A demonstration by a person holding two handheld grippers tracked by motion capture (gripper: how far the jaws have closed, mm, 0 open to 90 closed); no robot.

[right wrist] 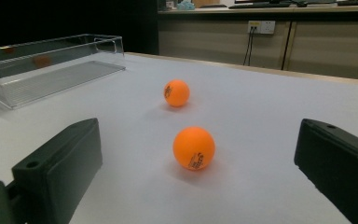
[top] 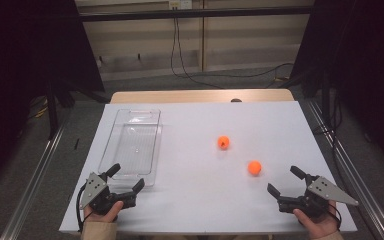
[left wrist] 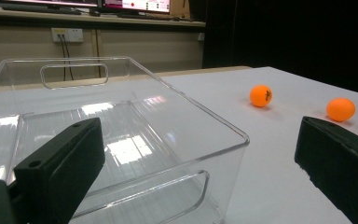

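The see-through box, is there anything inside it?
No. The clear box is empty: you can see its ridged bottom right through the walls. Both orange balls sit outside on the white table. Nothing is hidden, since the box has no lid.

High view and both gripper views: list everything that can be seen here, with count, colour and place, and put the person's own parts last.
Table tennis balls: 2, orange, right half of the table; the far ball near the middle, the near ball in front of the right claw.
Bin: 1, clear plastic with handle cut-outs, empty, left half of the table.
Table: 1, white top with a wooden far edge.
Cables: black, on the floor and wall behind the table.
Left claw: 1, black, open, at the bin's near end.
Right claw: 1, black, open, near right corner.
Hands: 2, at the near edge, left hand, right hand.
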